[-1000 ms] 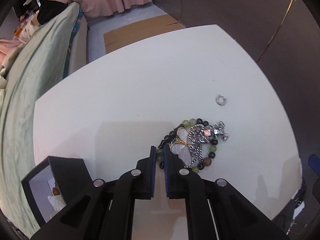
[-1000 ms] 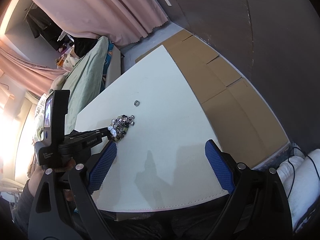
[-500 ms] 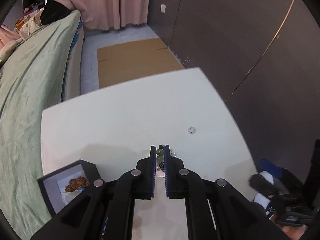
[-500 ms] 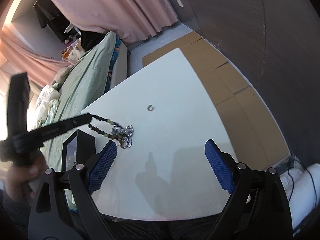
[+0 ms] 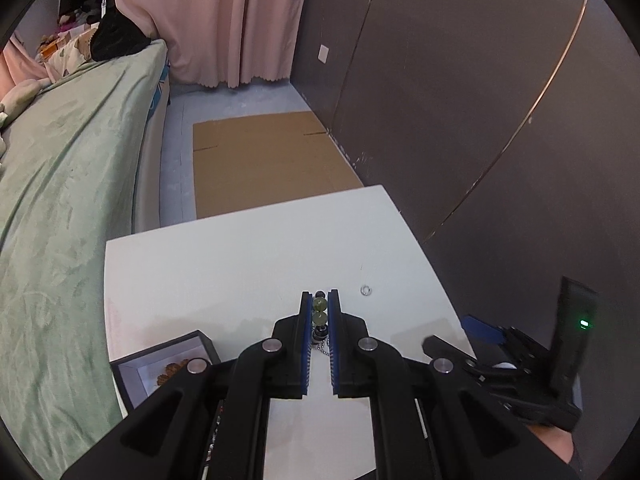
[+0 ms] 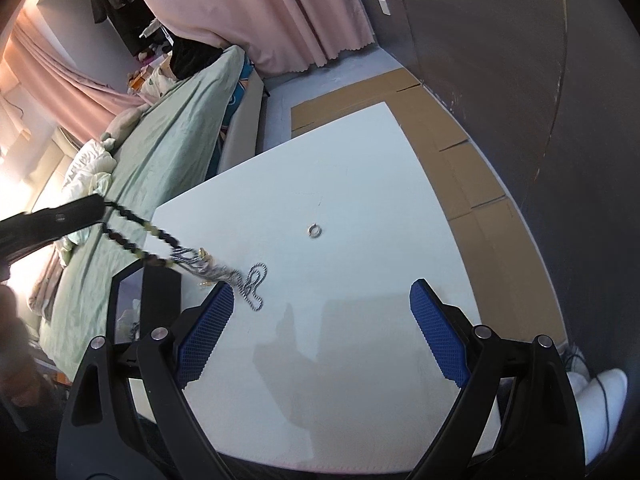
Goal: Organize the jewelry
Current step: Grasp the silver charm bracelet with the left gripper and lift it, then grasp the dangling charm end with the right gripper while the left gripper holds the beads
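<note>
Left hand-held gripper [image 5: 320, 305] pinches the beaded bracelet [image 6: 132, 240]; right hand-held gripper [image 6: 322, 316] gapes wide.

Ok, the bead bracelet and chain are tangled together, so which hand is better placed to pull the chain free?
Right. The left gripper is shut on the bead bracelet, holding it lifted. The right gripper has its jaws open and empty, with the silver chain dangling just beyond its left pad.

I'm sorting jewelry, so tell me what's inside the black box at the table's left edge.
The black box shows a pale lining with a brownish beaded piece lying in it. The left gripper covers the rest.
</note>
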